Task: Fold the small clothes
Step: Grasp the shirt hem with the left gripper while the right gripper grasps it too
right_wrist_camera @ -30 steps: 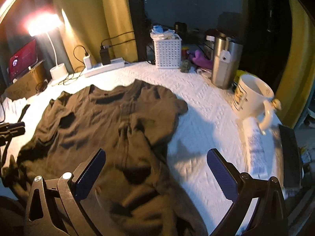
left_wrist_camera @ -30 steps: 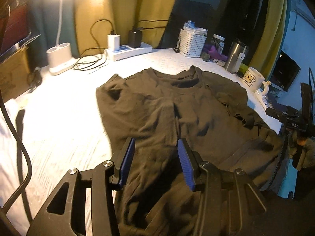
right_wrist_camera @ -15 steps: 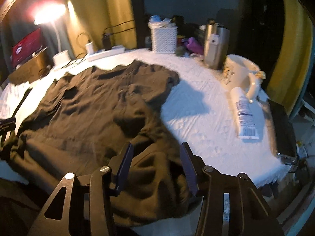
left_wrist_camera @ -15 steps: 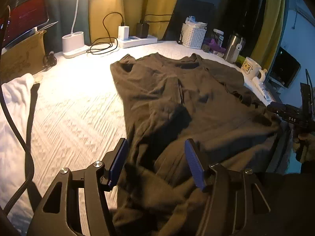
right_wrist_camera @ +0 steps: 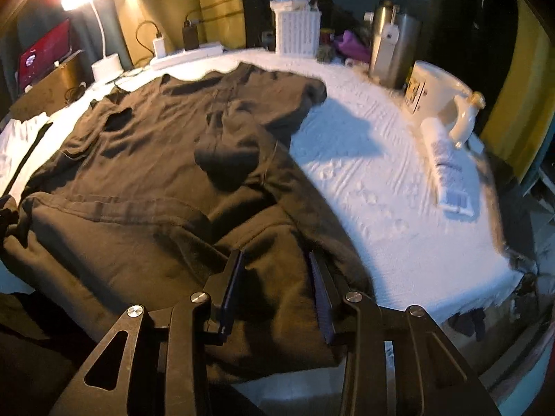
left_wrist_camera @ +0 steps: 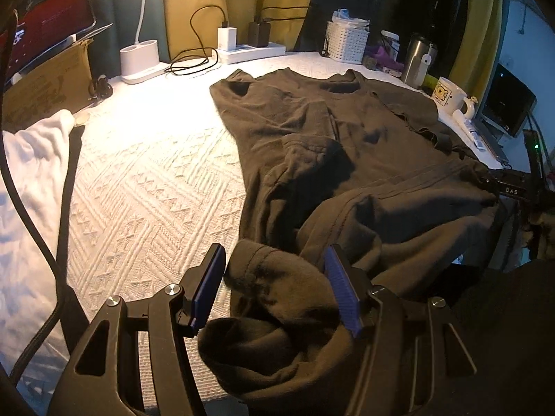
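Note:
A dark brown T-shirt [left_wrist_camera: 347, 145] lies spread on the white textured cloth [left_wrist_camera: 145, 187], collar far, hem bunched at the near edge. It also shows in the right wrist view [right_wrist_camera: 145, 159]. My left gripper [left_wrist_camera: 275, 287] stands open over the hem's left corner, with a fold of fabric [left_wrist_camera: 277, 277] between its blue pads. My right gripper [right_wrist_camera: 275, 287] is partly open around the hem's right part, fabric [right_wrist_camera: 277, 277] lying between its pads. I cannot tell if either pad presses the cloth.
At the back stand a lamp base [left_wrist_camera: 138, 55], power strip with chargers [left_wrist_camera: 249, 52], white basket [left_wrist_camera: 347, 45], steel tumbler [left_wrist_camera: 418, 60] and a mug [left_wrist_camera: 449, 98]. A tube [right_wrist_camera: 447, 170] lies at the right. A white towel [left_wrist_camera: 31, 159] lies left.
Both grippers have drawn back toward the near edge and lower, from over the shirt's middle to its hem. The right jaws narrowed from wide open; the left widened slightly. The hem is more bunched.

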